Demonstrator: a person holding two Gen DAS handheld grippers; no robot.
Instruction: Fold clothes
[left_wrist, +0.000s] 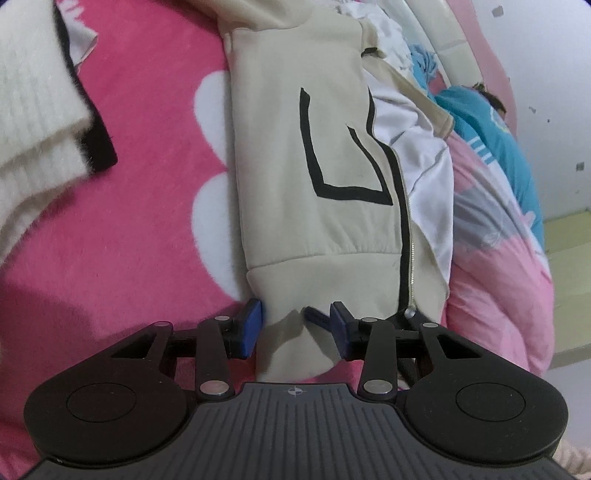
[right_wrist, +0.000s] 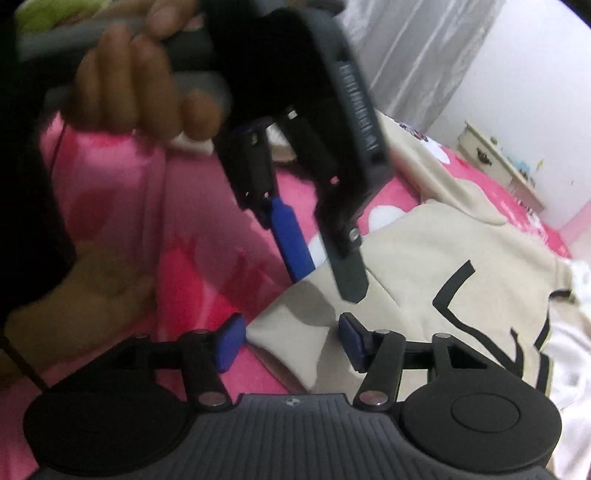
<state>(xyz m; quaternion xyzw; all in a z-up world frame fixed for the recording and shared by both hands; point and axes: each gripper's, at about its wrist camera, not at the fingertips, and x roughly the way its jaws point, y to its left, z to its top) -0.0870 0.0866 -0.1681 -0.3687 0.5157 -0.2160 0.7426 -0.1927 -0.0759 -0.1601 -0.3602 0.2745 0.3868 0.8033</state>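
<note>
A cream zip-up jacket (left_wrist: 325, 155) with black line trim lies lengthwise on a bed covered by a pink blanket (left_wrist: 147, 177) with white shapes. The left tongs (left_wrist: 295, 325) stand apart, their blue pads on either side of a fold of the jacket's hem, not pressing it. The right tongs (right_wrist: 291, 341) are also apart, straddling the near corner of the same hem. In the right wrist view, a hand (right_wrist: 140, 77) holds the left tool above the jacket. A white knitted sweater (left_wrist: 37, 122) lies at the blanket's left edge.
</note>
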